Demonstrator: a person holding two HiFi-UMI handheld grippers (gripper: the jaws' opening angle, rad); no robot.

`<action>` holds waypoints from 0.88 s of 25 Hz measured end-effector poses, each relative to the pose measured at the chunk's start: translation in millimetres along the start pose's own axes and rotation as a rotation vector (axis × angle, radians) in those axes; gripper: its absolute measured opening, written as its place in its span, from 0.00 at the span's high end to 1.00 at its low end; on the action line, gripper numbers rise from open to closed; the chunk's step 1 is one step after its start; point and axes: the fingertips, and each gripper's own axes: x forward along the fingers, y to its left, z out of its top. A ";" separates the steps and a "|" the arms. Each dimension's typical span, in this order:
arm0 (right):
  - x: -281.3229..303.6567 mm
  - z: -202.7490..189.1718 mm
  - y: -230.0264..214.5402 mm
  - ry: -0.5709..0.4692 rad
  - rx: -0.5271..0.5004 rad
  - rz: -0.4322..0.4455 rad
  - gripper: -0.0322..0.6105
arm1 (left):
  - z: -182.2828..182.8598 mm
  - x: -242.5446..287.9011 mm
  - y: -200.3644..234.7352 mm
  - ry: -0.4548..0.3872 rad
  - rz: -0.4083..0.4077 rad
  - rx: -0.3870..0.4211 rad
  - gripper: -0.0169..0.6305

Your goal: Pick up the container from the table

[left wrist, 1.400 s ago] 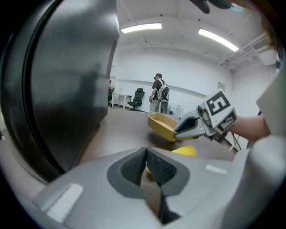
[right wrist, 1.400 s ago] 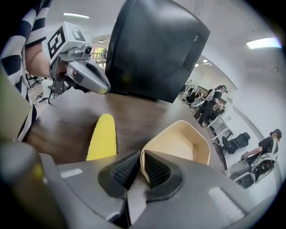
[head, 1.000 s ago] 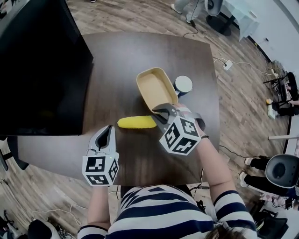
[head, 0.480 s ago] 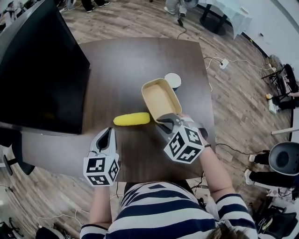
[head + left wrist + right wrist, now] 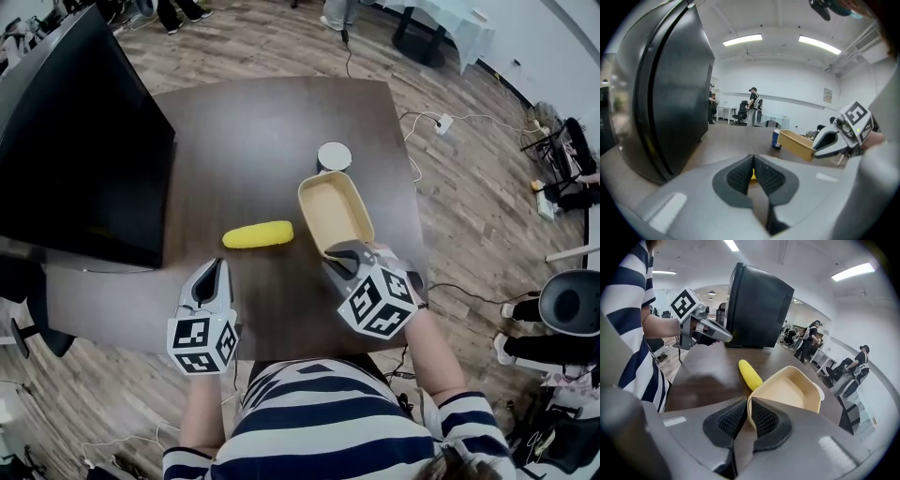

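Observation:
A tan, empty, rectangular container (image 5: 333, 208) is over the right side of the dark table (image 5: 253, 131). My right gripper (image 5: 345, 255) is shut on its near rim; in the right gripper view the pads (image 5: 761, 416) pinch the thin wall of the container (image 5: 787, 387). In the left gripper view the container (image 5: 797, 144) looks tilted and slightly off the tabletop. My left gripper (image 5: 217, 269) hovers at the near left edge of the table, shut and holding nothing (image 5: 753, 161).
A yellow corn cob (image 5: 258, 234) lies left of the container. A blue cup with a white top (image 5: 334, 156) stands just behind it. A large black monitor (image 5: 75, 150) fills the left side. People stand in the room beyond.
My right gripper has carried the container to the right and nearer to me, which uncovers the cup behind it. The corn stays put and the left gripper has barely shifted.

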 end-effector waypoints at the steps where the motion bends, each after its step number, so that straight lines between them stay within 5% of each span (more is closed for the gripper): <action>1: -2.0 -2.5 1.5 0.001 0.009 -0.003 0.91 | 0.5 -1.0 -0.7 -0.003 0.000 0.000 0.97; 22: -29.9 -28.7 24.5 -0.038 0.139 -0.014 0.91 | -15.8 -23.1 -12.3 0.008 0.027 -0.003 0.97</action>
